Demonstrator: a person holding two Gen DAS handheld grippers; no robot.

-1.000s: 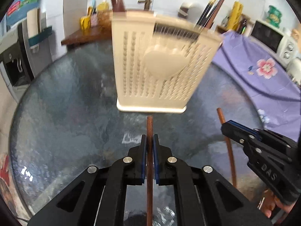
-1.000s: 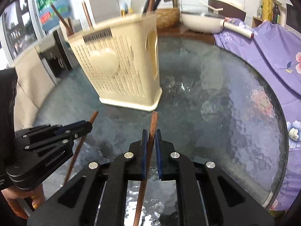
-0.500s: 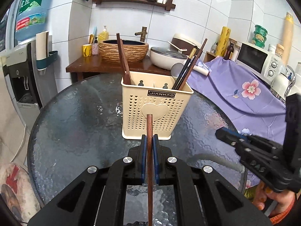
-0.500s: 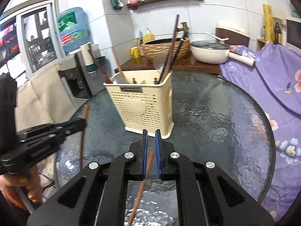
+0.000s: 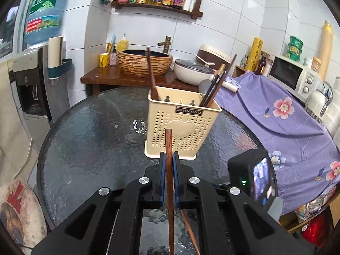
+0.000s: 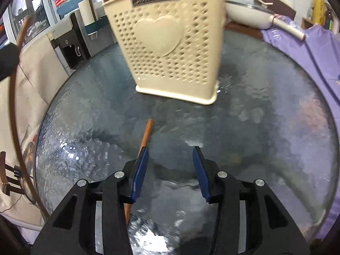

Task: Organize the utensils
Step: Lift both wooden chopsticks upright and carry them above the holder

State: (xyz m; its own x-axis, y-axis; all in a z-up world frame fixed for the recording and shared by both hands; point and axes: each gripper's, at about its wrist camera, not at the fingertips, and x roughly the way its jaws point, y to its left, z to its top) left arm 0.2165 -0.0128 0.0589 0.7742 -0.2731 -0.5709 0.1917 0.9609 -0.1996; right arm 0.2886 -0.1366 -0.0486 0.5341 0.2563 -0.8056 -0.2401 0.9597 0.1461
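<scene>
1. A round glass bench (image 5: 89, 140) is seen across both views, with a purple flowered cloth (image 5: 276, 116) draped over the furniture at its right edge.
2. A wooden side counter (image 5: 102, 75) stands beyond the bench, carrying a woven basin (image 5: 144, 62) and a lidded pan (image 5: 193, 72); a water dispenser (image 5: 31, 80) is placed far left.
3. A cream perforated utensil holder (image 5: 182, 127) stands upright at the middle of the bench. One brown chopstick (image 5: 151, 74) leans in its left compartment, and dark chopsticks (image 5: 214, 85) lean in its right one.
4. The left tool (image 5: 167, 170) is clamped shut on a brown chopstick (image 5: 169, 148), whose tip points toward the holder's heart-embossed front.
5. The right tool (image 6: 170, 163) is spread wide and grips nothing.
6. A loose chopstick (image 6: 146, 133) lies flat on the glass near the holder's base, running under the right tool's left finger (image 6: 139, 174); whether they touch cannot be told.
</scene>
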